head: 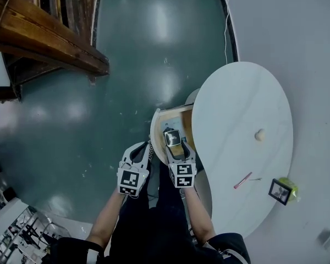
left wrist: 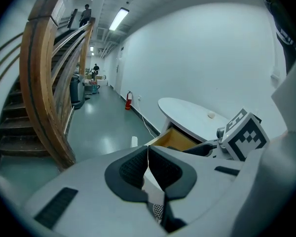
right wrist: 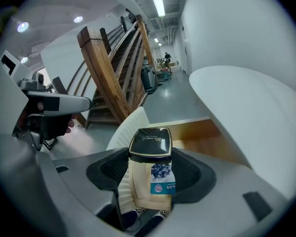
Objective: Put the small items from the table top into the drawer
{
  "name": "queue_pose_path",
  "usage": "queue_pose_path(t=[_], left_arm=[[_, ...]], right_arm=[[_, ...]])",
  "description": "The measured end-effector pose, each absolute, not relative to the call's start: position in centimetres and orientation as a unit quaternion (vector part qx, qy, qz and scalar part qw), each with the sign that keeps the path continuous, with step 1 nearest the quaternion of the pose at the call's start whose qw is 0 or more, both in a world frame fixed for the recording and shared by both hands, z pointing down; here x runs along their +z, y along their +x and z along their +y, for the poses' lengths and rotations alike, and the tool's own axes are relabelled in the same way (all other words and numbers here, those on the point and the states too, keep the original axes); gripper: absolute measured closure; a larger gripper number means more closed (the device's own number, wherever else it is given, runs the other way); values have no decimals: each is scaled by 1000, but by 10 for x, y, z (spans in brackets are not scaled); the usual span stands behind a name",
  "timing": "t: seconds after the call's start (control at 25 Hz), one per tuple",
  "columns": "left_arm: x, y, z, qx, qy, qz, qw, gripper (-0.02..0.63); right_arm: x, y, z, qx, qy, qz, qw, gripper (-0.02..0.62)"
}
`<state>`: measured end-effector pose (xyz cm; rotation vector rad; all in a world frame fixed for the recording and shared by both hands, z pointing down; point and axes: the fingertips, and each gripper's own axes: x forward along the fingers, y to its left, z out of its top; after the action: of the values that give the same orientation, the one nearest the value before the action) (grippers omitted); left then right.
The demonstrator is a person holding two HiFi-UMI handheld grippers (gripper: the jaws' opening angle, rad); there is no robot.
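Here, a small cream bottle [right wrist: 149,174] with a dark lid and a blue-printed label stands upright between the jaws of the right tool [right wrist: 150,181], which are clamped on its body. Only the right gripper view shows the label and the grip. From the head view the bottle [head: 172,137] is just a dark-capped shape at the tip of the right tool [head: 175,145], overlapping the near end of the open drawer [head: 186,124].

The drawer's wooden inside [right wrist: 207,137] shows beyond the bottle, under the edge of the white oval desk [right wrist: 246,102].

Just left of it, the left tool [head: 144,149] is held beside the drawer's curved white front. The left gripper view shows this tool [left wrist: 148,158] with its jaws pressed pad to pad and nothing between them. The drawer [left wrist: 173,139] and the desk [left wrist: 187,113] lie to its right.

Only the head view takes in the whole desk [head: 236,103]. A small round beige object [head: 259,135] sits at its middle. Near the right edge lie a pink pen [head: 242,180] and a small framed picture [head: 279,191].

A wooden staircase [head: 44,34] rises at the far left over the grey-green floor [head: 126,65]. A red fire extinguisher [left wrist: 129,100] by the far wall shows in the left gripper view alone.
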<state>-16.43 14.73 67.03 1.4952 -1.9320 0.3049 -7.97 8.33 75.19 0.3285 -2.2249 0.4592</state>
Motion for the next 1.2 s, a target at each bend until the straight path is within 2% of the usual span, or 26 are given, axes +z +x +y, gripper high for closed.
queue_pose_path(t=[0.56, 1.2], left_arm=[[675, -179, 140, 113, 568, -740, 343, 586], [680, -181, 149, 117, 562, -740, 350, 586]], right_arm=[[821, -123, 63, 173, 106, -859, 471, 305], [896, -138, 62, 182, 98, -816, 540, 305]])
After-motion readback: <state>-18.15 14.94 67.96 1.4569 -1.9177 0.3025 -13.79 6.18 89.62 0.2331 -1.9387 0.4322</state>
